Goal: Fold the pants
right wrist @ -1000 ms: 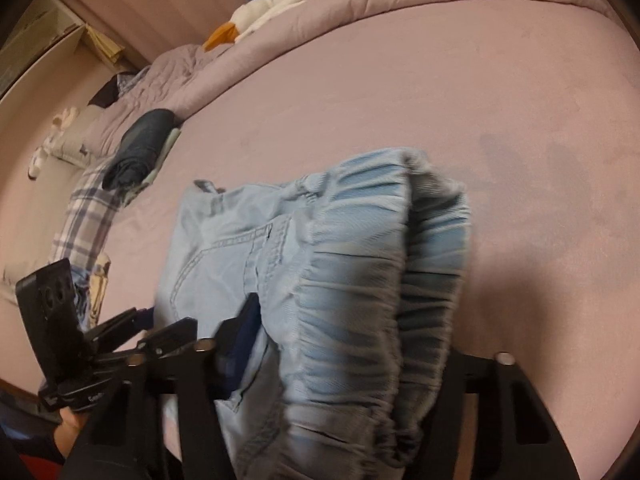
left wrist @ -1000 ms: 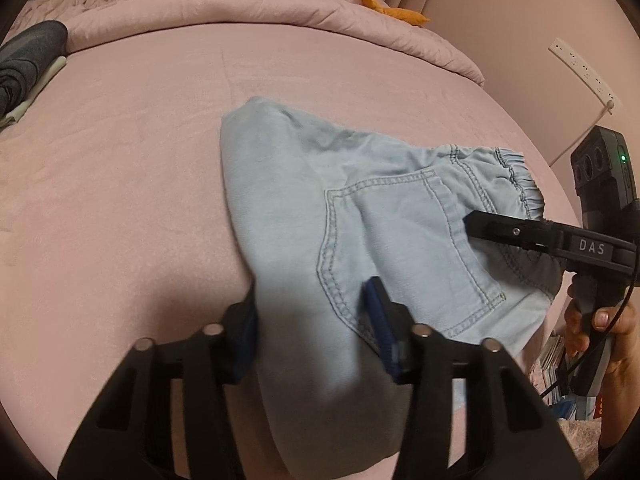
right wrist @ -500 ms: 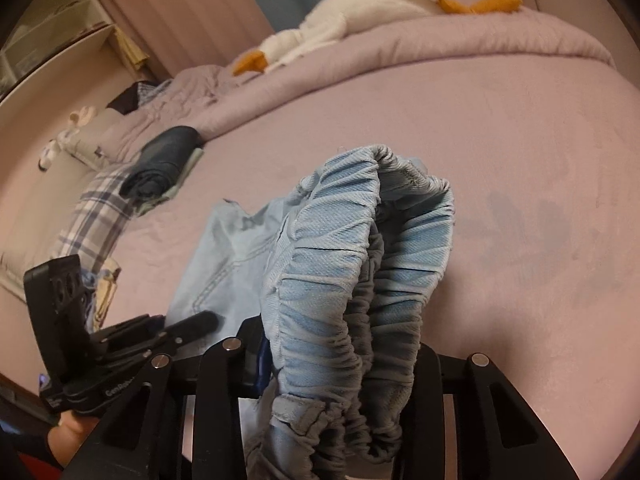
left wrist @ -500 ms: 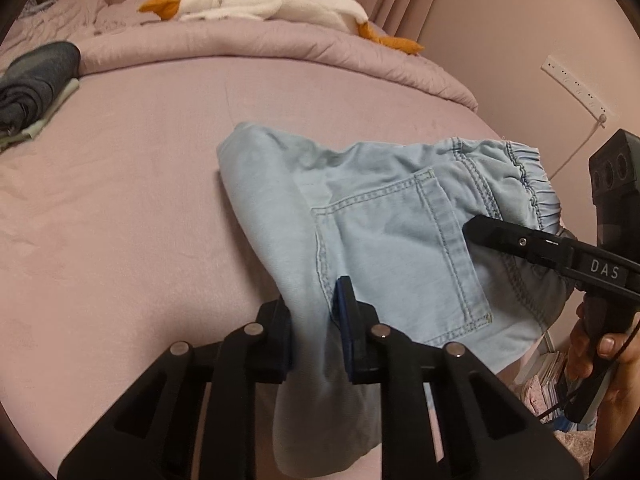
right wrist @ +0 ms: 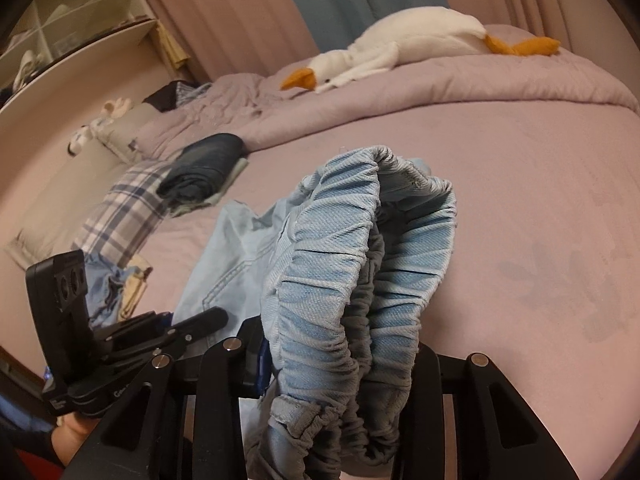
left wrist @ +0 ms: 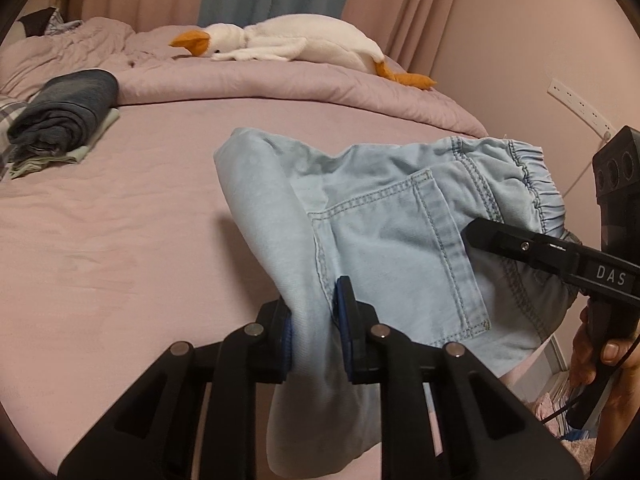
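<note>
Above the pink bed (left wrist: 120,240), the light denim pants (left wrist: 384,240) are held up, folded and sagging between two grippers. A bunched fabric fold is clamped in the jaws of the left gripper (left wrist: 316,332); the elastic waistband is pinched in the jaws of the right gripper (right wrist: 340,364). Folded dark clothes (left wrist: 64,116) and a plush goose (left wrist: 288,44) are seen further back.

I hold the pants (left wrist: 384,240) above the near edge of the bed (left wrist: 120,240), my left tongs (left wrist: 316,324) at their left fold, my right tongs (right wrist: 340,364) at the waistband (right wrist: 360,264). Behind the pants lies the quilt (left wrist: 280,84), the goose toy (left wrist: 288,42) on it. Left of the pants sits a clothes stack (left wrist: 64,116).
</note>
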The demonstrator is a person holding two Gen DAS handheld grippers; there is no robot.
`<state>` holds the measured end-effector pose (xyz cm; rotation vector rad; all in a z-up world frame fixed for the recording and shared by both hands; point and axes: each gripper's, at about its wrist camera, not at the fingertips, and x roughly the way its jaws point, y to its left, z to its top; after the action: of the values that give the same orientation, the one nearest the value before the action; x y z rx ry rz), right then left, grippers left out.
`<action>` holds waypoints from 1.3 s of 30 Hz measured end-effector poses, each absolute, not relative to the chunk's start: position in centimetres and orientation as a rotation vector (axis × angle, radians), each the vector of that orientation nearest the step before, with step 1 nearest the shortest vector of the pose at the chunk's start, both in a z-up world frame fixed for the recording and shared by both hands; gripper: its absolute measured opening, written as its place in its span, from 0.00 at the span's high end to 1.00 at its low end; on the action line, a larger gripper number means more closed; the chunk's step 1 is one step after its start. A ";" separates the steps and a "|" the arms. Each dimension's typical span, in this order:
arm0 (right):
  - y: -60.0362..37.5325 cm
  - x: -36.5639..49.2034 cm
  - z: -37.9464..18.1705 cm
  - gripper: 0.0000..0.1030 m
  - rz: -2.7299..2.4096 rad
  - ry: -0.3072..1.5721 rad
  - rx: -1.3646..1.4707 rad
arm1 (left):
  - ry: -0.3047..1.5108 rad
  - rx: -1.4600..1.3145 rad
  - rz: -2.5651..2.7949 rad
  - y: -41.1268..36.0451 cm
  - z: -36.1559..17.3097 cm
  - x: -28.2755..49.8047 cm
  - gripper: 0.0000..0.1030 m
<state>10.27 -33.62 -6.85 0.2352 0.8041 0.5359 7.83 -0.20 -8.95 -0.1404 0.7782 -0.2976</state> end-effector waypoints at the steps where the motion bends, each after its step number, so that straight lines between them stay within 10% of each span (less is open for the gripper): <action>1: -33.4 10.3 -6.7 0.62 0.542 0.801 0.233 | 0.774 -0.142 -0.289 0.1 -8.8 7.8 0.82; 39: -22.6 17.9 -5.5 0.62 0.669 0.743 0.119 | 0.722 -0.137 -0.110 9.7 -8.3 16.2 0.82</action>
<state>17.92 -22.55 -5.47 0.1188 0.7432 0.6693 16.24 9.67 -8.34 -0.1368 0.7221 -0.1101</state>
